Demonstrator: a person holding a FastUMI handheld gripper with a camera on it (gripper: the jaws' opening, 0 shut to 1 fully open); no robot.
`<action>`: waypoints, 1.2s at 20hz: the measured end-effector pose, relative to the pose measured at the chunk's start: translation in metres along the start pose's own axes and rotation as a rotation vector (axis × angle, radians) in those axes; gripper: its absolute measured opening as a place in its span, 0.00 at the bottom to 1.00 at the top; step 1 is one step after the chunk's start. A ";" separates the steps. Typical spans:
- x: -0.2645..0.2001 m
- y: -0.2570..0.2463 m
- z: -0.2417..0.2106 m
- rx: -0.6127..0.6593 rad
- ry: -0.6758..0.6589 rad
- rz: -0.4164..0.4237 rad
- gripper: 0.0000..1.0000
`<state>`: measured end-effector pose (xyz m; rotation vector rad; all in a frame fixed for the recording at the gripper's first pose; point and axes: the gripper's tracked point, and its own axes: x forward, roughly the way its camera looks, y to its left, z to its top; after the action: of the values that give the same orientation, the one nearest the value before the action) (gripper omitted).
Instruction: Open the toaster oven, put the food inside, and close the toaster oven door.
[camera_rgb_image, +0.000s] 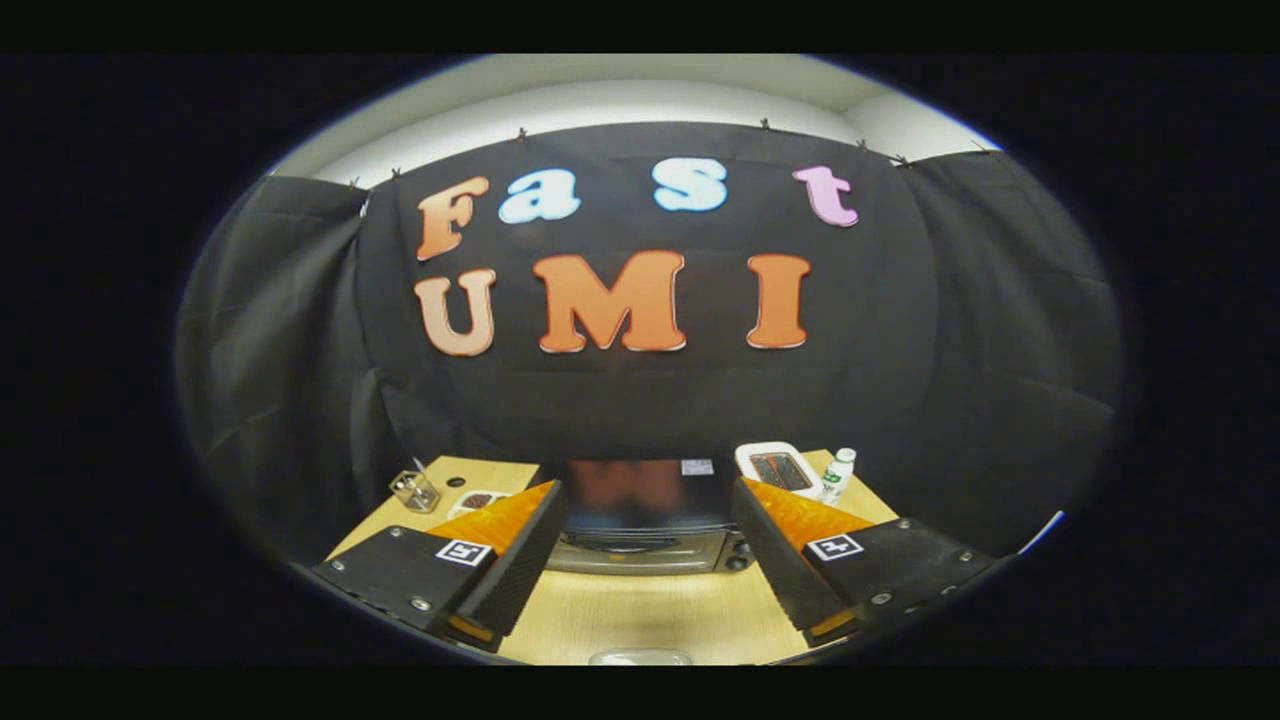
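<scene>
A black toaster oven (645, 515) stands on the wooden table (650, 610) straight ahead, seen from above with its door shut and a handle along the front. My gripper (645, 560) is held high above the table, open, with nothing between its two black and orange fingers (515, 555). The oven sits beyond the fingertips, framed by the gap. A small white plate (478, 500) with dark food on it lies on the table left of the oven, partly hidden behind the left finger.
A clear glass cup (415, 490) stands near the table's far left corner. Right of the oven lie a white tray (778, 468) with a dark inside and a small white bottle (838, 475). A pale object (640, 657) shows at the table's near edge.
</scene>
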<state>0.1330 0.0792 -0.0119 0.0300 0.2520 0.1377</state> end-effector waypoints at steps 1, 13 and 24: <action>-0.013 -0.006 0.009 0.002 -0.017 -0.003 0.98; -0.120 -0.076 0.040 0.026 -0.131 -0.152 0.98; -0.130 -0.082 0.035 0.038 -0.139 -0.156 0.98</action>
<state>0.0281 -0.0209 0.0506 0.0570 0.1177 -0.0248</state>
